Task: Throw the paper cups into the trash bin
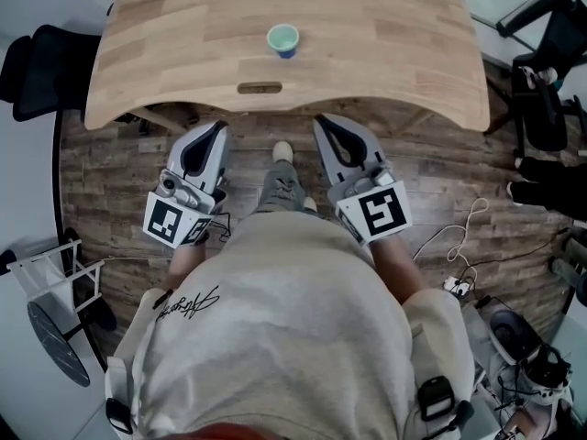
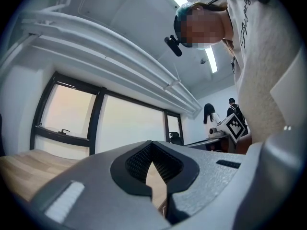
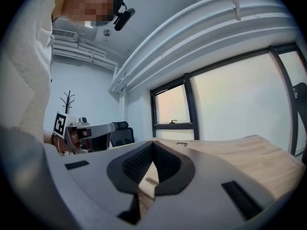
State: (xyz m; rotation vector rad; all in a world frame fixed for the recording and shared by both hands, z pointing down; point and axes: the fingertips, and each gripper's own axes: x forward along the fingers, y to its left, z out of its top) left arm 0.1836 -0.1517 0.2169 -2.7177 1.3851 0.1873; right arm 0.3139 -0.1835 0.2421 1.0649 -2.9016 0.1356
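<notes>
A light green paper cup (image 1: pixel 283 39) stands upright near the middle of the wooden table (image 1: pixel 165 44); it shows only in the head view. My left gripper (image 1: pixel 218 128) and right gripper (image 1: pixel 321 122) hang side by side over the wood floor, just short of the table's near edge and well short of the cup. In the left gripper view the left gripper (image 2: pixel 151 143) has its tips together with nothing between them. The right gripper (image 3: pixel 153 144) in its own view is likewise shut and empty, facing the tabletop (image 3: pixel 240 152). No trash bin shows in any view.
A black chair (image 1: pixel 37 67) stands at the table's left end and another black chair (image 1: pixel 541 99) at its right. Cables (image 1: pixel 459 236) and devices lie on the floor at the right. A white wire rack (image 1: pixel 46 273) stands at lower left.
</notes>
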